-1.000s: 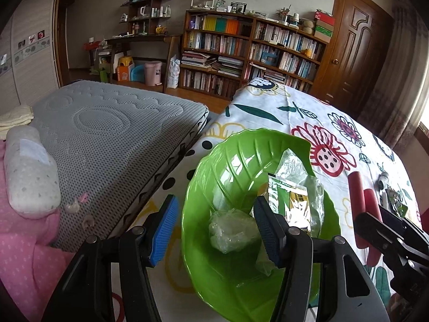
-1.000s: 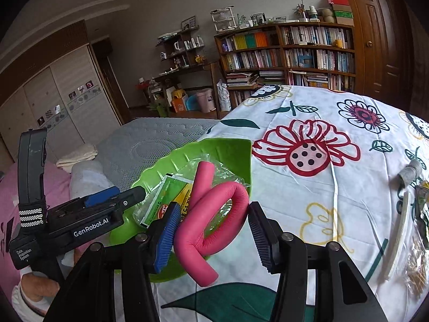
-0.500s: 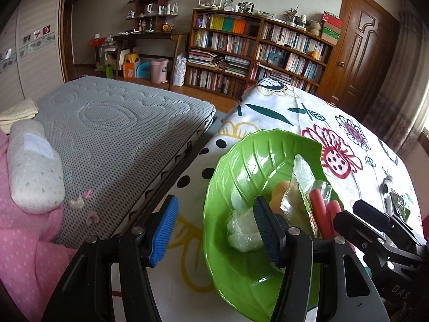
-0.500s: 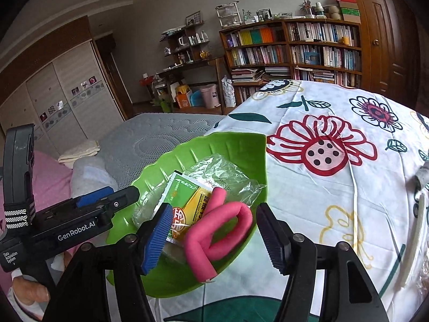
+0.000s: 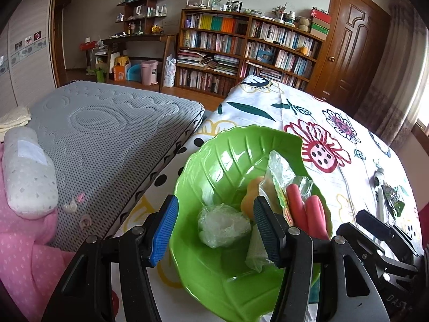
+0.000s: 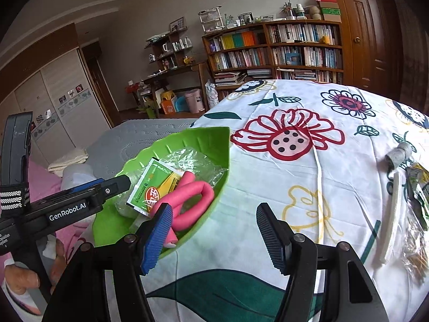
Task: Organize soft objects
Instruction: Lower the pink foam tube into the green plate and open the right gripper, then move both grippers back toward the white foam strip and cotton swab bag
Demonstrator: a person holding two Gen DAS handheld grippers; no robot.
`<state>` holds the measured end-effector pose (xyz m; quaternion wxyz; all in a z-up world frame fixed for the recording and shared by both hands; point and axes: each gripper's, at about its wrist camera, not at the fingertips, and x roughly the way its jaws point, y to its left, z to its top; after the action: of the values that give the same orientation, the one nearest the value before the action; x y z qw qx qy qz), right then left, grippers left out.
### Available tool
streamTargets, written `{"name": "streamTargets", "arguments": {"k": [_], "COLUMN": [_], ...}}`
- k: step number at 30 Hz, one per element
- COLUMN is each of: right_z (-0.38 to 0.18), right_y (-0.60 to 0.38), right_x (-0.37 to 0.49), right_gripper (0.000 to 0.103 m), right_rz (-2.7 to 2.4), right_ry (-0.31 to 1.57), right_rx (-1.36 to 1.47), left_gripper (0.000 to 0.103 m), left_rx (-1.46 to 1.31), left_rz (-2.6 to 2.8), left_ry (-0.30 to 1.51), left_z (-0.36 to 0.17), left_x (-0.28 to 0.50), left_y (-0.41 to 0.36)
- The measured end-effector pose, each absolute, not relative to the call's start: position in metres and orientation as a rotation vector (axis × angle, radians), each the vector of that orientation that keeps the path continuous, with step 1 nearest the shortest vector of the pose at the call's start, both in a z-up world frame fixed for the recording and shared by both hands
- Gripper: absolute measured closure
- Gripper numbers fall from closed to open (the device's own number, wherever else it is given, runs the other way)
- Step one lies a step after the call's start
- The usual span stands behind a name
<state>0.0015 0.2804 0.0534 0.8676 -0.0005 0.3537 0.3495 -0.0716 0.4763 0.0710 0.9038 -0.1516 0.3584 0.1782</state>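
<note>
Pink foam tube [image 6: 190, 201], packets already in green bowl [image 6: 214, 145]; white strip [image 6: 392, 214] etc left; both grippers [image 6: 211, 230] [image 5: 214, 228] wide open, empty

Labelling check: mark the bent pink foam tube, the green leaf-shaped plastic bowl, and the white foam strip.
bent pink foam tube [image 6: 197, 197], right wrist view, on its bend.
green leaf-shaped plastic bowl [image 5: 230, 158], left wrist view, bare inner wall.
white foam strip [image 6: 392, 214], right wrist view, mid-length.
</note>
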Motion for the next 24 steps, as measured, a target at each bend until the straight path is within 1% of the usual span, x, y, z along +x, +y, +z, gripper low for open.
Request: {"name": "streamTargets", "arguments": {"k": [14, 24], "right_z": [0.052, 0.042], "right_y": [0.213, 0.141], "right_x": [0.006, 0.013], "right_gripper": [0.035, 0.035], "right_rz": [0.628, 0.493], "right_ry": [0.742, 0.765], "right_rx": [0.076, 0.126], "left_gripper": [0.043, 0.042], "left_rx": [-0.257, -0.204], "left_rz": [0.314, 0.25], "left_ry": [0.736, 0.74], "left_z": [0.085, 0.092], "left_x": [-0.062, -0.05], "left_y": [0.44, 0.401]}}
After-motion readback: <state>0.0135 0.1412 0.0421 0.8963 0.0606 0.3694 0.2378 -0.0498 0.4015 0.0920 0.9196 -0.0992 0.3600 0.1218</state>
